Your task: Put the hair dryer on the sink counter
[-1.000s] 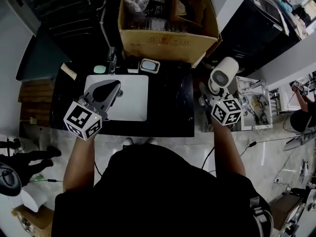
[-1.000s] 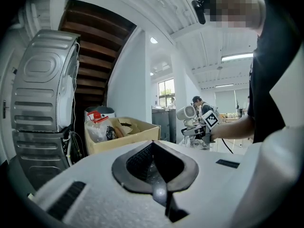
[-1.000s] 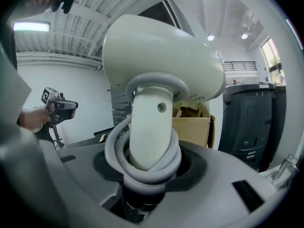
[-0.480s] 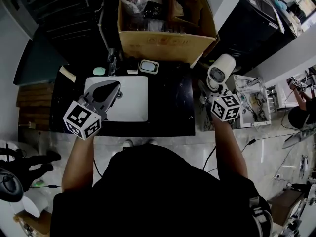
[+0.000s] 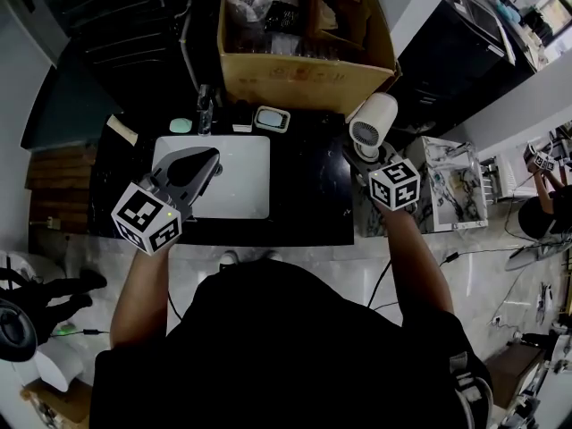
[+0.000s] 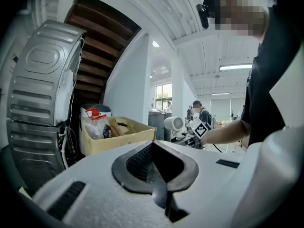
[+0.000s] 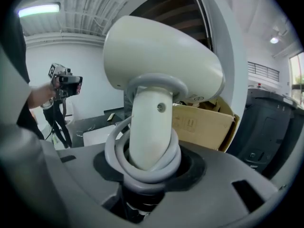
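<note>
Trouble from here would most likely come from a top-heavy load: your right gripper (image 5: 364, 155) is clenched low on the handle of the white hair dryer (image 5: 373, 123), with the grey cord (image 7: 118, 152) coiled round that handle just above the jaws, and the big barrel rides high in the air at the right end of the black sink counter (image 5: 308, 195), about over its edge. If the pads bear partly on cord, I'd expect the dryer to swivel as you lower it, and a loop could snag a jaw when you let go. Set it too near that edge and it may roll off toward the marble-patterned stand (image 5: 456, 195) beside the counter; carry it too far left and it could land in the white basin (image 5: 241, 186), a poor place for anything electric. The cardboard box (image 5: 304, 83) stands close behind the barrel, so a backward swing could clip its corner. Your left gripper (image 5: 202, 161) hangs over the basin, jaws closed on nothing. The counter looks dark, glossy and likely slick, with a bare stretch between basin and right edge; a faucet (image 5: 205, 107), a small green bar (image 5: 180, 125) and a little white screened gadget (image 5: 271, 119) line its back. Around you is a workshop-like room, a ribbed metal casing (image 6: 42, 94) at the left.
</note>
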A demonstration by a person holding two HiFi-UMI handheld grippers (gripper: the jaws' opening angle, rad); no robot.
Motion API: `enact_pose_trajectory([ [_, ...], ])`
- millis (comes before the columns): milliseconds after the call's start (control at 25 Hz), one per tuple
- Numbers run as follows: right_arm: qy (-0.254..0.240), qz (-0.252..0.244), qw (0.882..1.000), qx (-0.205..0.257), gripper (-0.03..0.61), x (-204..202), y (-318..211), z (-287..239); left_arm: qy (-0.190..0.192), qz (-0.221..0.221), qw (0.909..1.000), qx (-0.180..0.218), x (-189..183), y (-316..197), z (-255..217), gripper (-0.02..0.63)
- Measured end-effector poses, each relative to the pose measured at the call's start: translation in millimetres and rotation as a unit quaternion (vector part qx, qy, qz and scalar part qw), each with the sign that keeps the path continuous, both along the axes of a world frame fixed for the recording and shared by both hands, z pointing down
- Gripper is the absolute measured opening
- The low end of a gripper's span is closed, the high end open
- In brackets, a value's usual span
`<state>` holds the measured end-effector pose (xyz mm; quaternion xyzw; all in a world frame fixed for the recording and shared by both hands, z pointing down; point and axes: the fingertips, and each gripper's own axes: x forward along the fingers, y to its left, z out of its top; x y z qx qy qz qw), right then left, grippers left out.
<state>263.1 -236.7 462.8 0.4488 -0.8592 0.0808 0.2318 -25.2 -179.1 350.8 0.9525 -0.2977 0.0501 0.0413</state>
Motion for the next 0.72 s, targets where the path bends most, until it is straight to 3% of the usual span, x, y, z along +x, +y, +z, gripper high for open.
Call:
enact_pose_trajectory([
  [400, 0.064, -0.094, 0.991, -0.072, 0.19, -37, -4, 75, -0.002, -0.027, 0.9994, -0.022, -28, 5, 22, 0.015],
  [720, 0.155, -0.188, 0.962, -0.122, 0.19, -51, 0, 135, 0.001, -0.04, 0.9985, -0.038, -35, 9, 34, 0.015],
])
